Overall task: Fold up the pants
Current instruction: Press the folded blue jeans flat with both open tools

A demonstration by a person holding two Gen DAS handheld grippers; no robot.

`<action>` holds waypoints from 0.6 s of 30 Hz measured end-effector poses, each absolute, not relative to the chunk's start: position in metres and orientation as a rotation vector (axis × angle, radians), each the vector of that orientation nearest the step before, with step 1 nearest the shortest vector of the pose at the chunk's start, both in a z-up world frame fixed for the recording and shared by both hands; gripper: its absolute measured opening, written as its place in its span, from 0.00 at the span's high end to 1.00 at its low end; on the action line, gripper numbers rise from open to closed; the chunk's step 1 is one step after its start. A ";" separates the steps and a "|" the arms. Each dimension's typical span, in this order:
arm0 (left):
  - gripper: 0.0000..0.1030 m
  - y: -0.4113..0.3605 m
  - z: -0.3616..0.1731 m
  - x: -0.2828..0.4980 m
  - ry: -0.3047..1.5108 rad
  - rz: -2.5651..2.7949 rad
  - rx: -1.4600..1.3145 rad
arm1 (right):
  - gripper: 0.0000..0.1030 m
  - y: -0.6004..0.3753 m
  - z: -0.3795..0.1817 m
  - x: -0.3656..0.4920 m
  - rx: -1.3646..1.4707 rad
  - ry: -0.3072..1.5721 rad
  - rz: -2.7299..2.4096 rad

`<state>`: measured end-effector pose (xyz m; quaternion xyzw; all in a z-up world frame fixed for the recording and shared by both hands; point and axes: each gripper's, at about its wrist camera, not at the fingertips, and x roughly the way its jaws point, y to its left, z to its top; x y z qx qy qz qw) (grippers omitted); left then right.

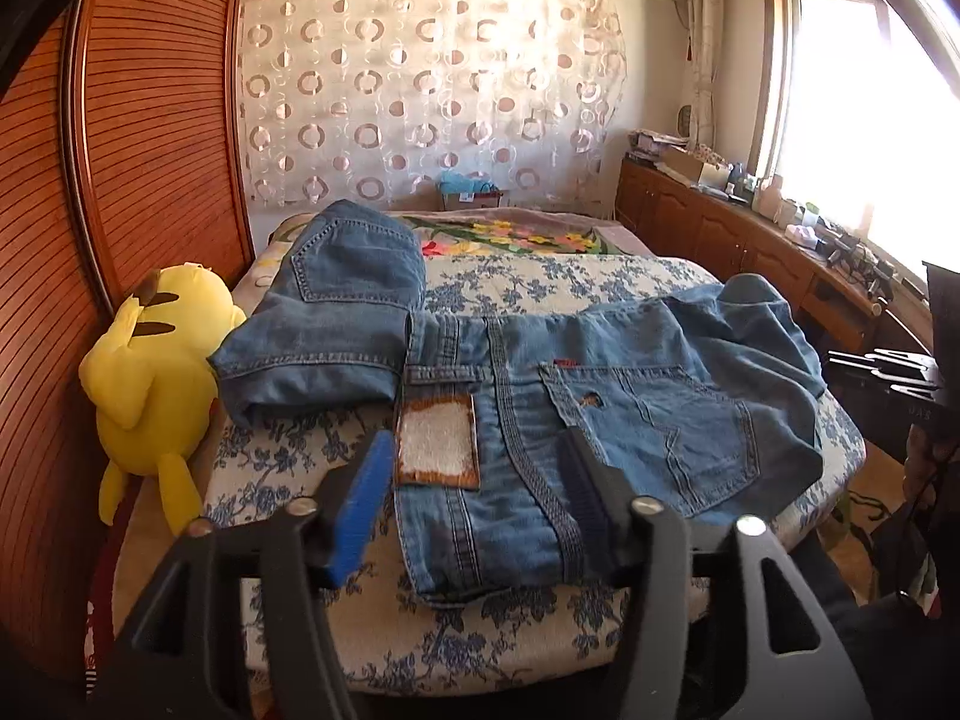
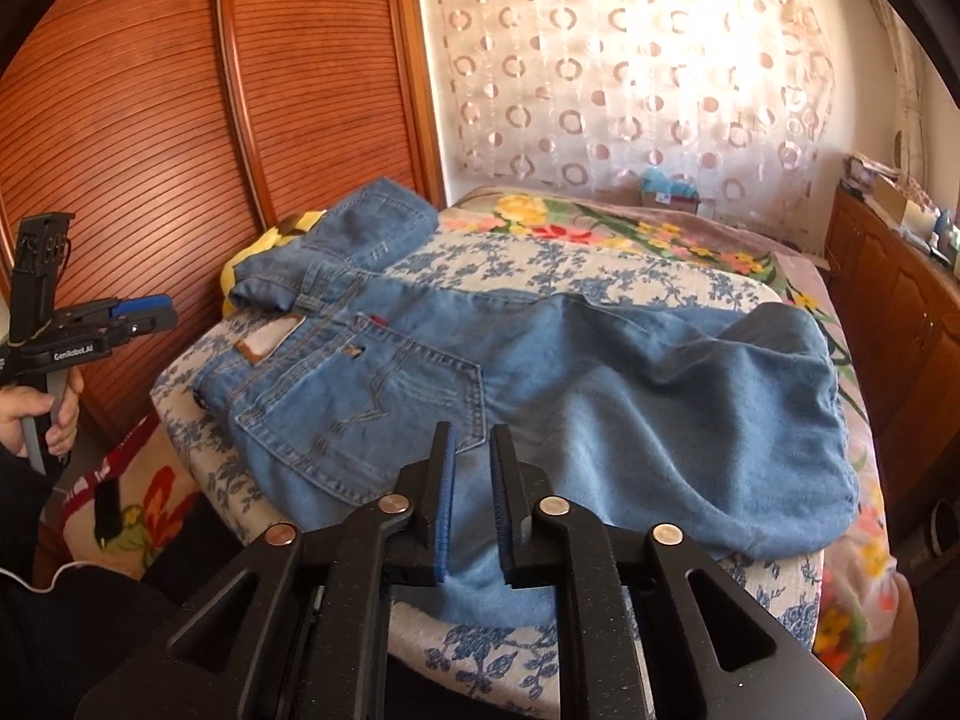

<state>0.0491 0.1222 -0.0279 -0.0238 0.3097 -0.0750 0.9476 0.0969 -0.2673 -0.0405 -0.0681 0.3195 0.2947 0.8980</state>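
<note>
- The blue denim pants [image 1: 540,396] lie back side up on a bed covered with a white quilt printed with blue flowers [image 1: 336,468]; the waistband is toward the wooden louvred wardrobe doors [image 1: 150,120], and one leg is folded back over the waist end.
- Only the left wrist view shows the whole yellow plush toy [image 1: 150,372] leaning between the bed and the wardrobe, and the bright window [image 1: 858,108] over a long wooden cabinet [image 1: 750,240]; in the right wrist view only a sliver of the toy [image 2: 252,252] peeks from behind the denim.
- Only the right wrist view shows the broad rounded fold of the legs [image 2: 720,420] at the bed's right edge, and the person's hand [image 2: 42,414] gripping the left gripper's handle.
- The pants carry a worn, pale waistband patch [image 1: 437,441] with no readable writing and a small red tab [image 1: 564,362] at the pocket. The left gripper's body reads "GenRobot.AI" in the right wrist view.
- The left gripper [image 1: 474,450] has its jaws spread wide over the waistband corner, pressing nothing.
- The right gripper [image 2: 471,450] has its jaws slightly parted with the denim edge between them; whether the pads still press it cannot be told.
- Both grippers point down toward the bed.
</note>
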 end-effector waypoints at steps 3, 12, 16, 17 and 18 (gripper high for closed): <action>0.26 0.122 -0.028 0.060 0.618 -0.163 -0.057 | 0.83 -0.267 -0.046 0.105 -0.134 0.664 0.594; 0.17 0.119 -0.045 0.113 0.648 -0.175 -0.054 | 0.66 -0.268 -0.069 0.135 -0.100 0.677 0.555; 0.17 0.123 -0.053 0.135 0.666 -0.161 -0.042 | 0.52 -0.267 -0.080 0.151 -0.106 0.679 0.509; 0.17 0.124 -0.054 0.141 0.671 -0.158 -0.036 | 0.50 -0.267 -0.083 0.154 -0.106 0.683 0.501; 0.17 0.125 -0.055 0.145 0.674 -0.152 -0.030 | 0.49 -0.266 -0.086 0.158 -0.106 0.690 0.492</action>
